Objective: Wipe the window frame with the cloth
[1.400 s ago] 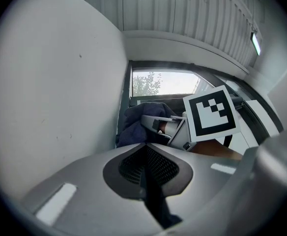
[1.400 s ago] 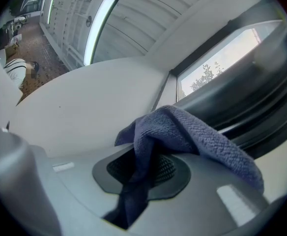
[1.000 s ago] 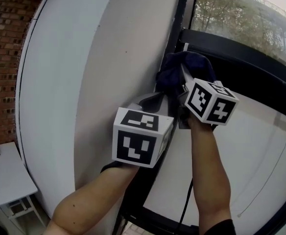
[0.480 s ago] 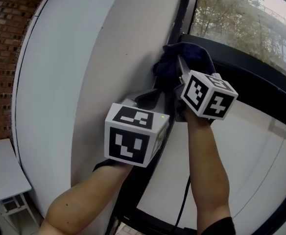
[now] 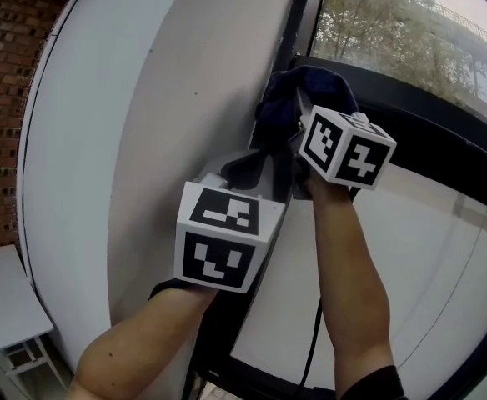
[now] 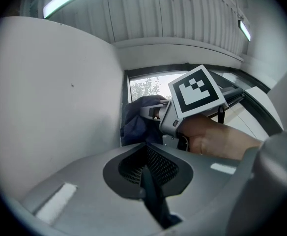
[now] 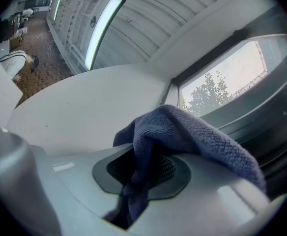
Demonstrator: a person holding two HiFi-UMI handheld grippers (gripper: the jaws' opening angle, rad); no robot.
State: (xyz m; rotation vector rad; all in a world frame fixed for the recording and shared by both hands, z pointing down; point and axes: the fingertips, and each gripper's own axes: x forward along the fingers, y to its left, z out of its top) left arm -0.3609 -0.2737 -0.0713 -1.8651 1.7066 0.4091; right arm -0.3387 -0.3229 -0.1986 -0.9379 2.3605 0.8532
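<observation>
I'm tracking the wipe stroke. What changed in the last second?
The right gripper, shut on the cloth, slid it a little way up the window frame. The left gripper stayed shut and empty just below, and the grip on the cloth is unchanged.

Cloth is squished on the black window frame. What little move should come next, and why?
Probably slide the right gripper, shut on the cloth, a little up the window frame: the cloth is bunched against its corner, with more frame above.
</observation>
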